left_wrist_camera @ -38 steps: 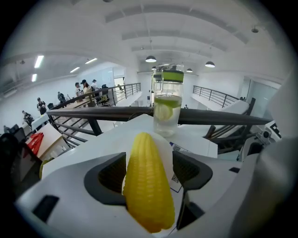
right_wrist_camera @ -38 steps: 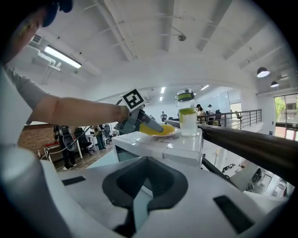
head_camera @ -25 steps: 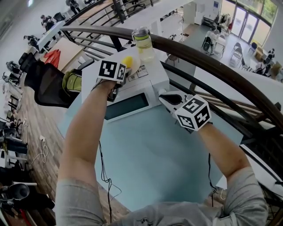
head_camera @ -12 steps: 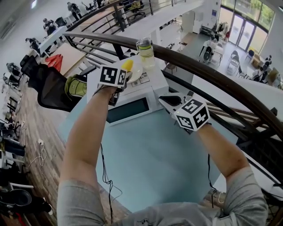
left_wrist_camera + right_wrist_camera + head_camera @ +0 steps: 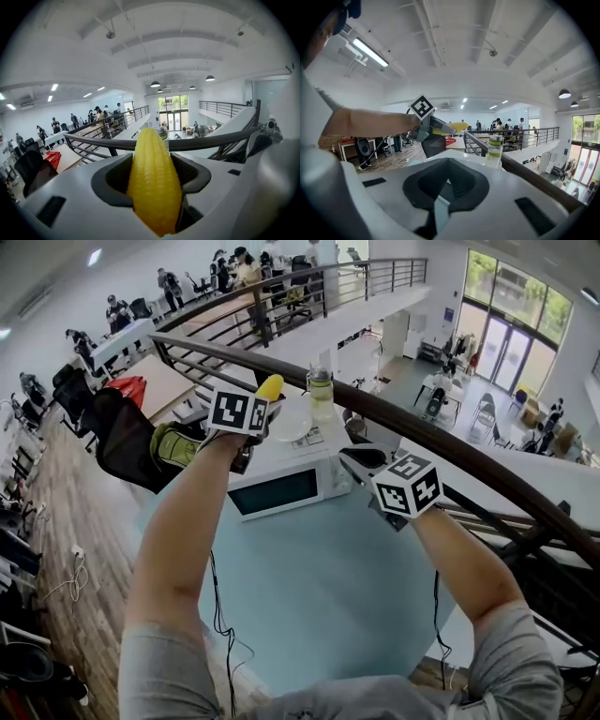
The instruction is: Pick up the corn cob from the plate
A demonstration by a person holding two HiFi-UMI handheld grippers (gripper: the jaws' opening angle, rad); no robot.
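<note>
Both bare forearms reach forward over the pale blue table (image 5: 319,587), the left one angled up and left, the right one lower and nearer the railing. The left gripper (image 5: 260,404) tilts slightly downward, and its jaws stand wide apart, clamped on the corn cob (image 5: 153,183), which lies lengthwise between them with its yellow tip poking out past the jaw ends. The right gripper (image 5: 356,457) points nearly level. Its jaws are closed together with nothing between them.

Beyond the hands sits a white microwave (image 5: 281,488) with a white plate (image 5: 292,424) and a clear bottle (image 5: 322,395) on its top. The corn cob is off the plate, held in the air just to its left in the head view. Behind runs the dark curved railing (image 5: 450,442).
</note>
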